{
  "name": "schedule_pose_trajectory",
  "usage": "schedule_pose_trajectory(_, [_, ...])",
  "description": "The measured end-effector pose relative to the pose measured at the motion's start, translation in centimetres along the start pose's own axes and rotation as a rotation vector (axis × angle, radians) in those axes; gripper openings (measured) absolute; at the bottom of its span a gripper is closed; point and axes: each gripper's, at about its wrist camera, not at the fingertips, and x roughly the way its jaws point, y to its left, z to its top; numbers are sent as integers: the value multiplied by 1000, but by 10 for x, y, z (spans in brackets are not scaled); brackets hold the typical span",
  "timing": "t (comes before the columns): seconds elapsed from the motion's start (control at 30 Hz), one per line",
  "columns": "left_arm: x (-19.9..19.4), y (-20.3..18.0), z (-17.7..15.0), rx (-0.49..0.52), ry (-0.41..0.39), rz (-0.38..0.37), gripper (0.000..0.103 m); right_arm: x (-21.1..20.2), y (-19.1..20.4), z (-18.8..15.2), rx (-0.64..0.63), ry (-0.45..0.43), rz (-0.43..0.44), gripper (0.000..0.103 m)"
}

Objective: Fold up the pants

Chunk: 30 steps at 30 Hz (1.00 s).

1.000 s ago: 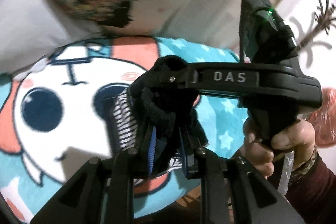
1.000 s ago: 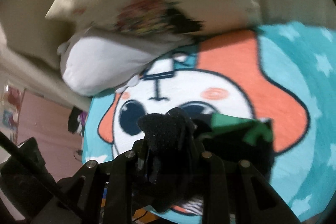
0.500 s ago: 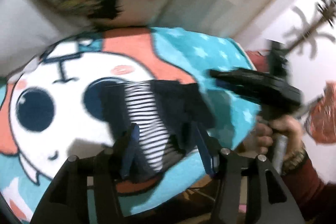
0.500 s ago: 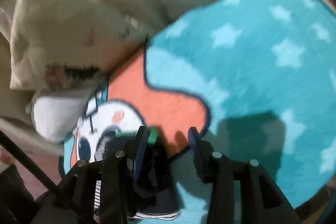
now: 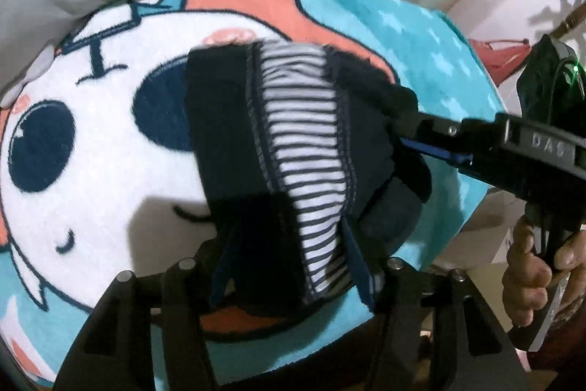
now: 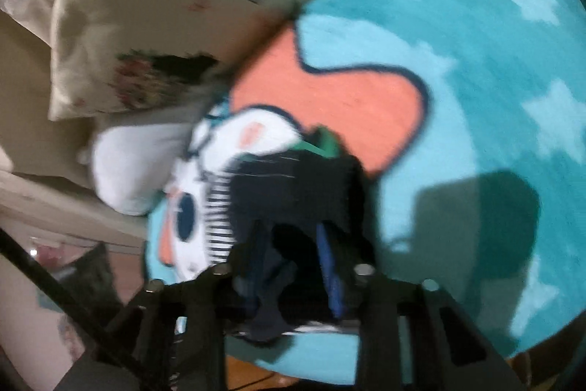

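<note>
The pants (image 5: 304, 149) are a small dark navy pair with a black-and-white striped panel, lying folded on a cartoon-print blanket (image 5: 102, 149). My left gripper (image 5: 293, 266) is open, its fingers either side of the near end of the pants. My right gripper (image 5: 406, 120) comes in from the right; its tips touch the pants' right edge. In the right wrist view the right gripper (image 6: 293, 266) is open with the dark cloth (image 6: 293, 193) between and ahead of its fingers; this view is blurred.
The blanket (image 6: 476, 98) is teal with pale stars, an orange patch and a white cartoon face. Cream pillows (image 6: 146, 35) lie at its far side. The blanket's near edge drops off below the grippers. A hand (image 5: 538, 266) holds the right gripper's handle.
Both grippers have let go of the pants and opened. The pants went from bunched and lifted to lying flat on the blanket. The right gripper swung away, then returned to the pants' right edge.
</note>
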Motion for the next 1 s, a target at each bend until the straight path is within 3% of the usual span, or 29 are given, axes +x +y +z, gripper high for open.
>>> schedule_pose_trajectory(0.17, [-21,9,2,-10,-33,-59,58,-13,-4,-9,-14,-29,-59,30])
schedule_pose_trajectory(0.23, [-35,17,2,-26,-72,-74,58,-20,-9,-8,2,-46,-70,39])
schedule_pose_trajectory(0.3, [-48,31,6,-77,-111,-99,58,-32,-14,-6,21,-82,-49,42])
schedule_pose_trajectory(0.43, [-50,63,16,-202,-131,-145,59,-41,-18,-2,26,-113,-10,65])
schedule_pose_trajectory(0.7, [-4,69,47,-253,-66,-272,60,4,-16,13,0,-25,41,67])
schedule_pose_trajectory(0.83, [15,61,53,-264,-50,-309,75,24,-15,14,-4,10,83,67])
schedule_pose_trajectory(0.9, [21,56,53,-264,-44,-302,75,31,-14,13,-3,14,93,67])
schedule_pose_trajectory(0.93, [20,53,53,-254,-46,-294,74,33,-12,13,-8,14,98,63])
schedule_pose_trajectory(1.0, [17,50,53,-246,-42,-277,51,33,-9,14,-21,43,100,49])
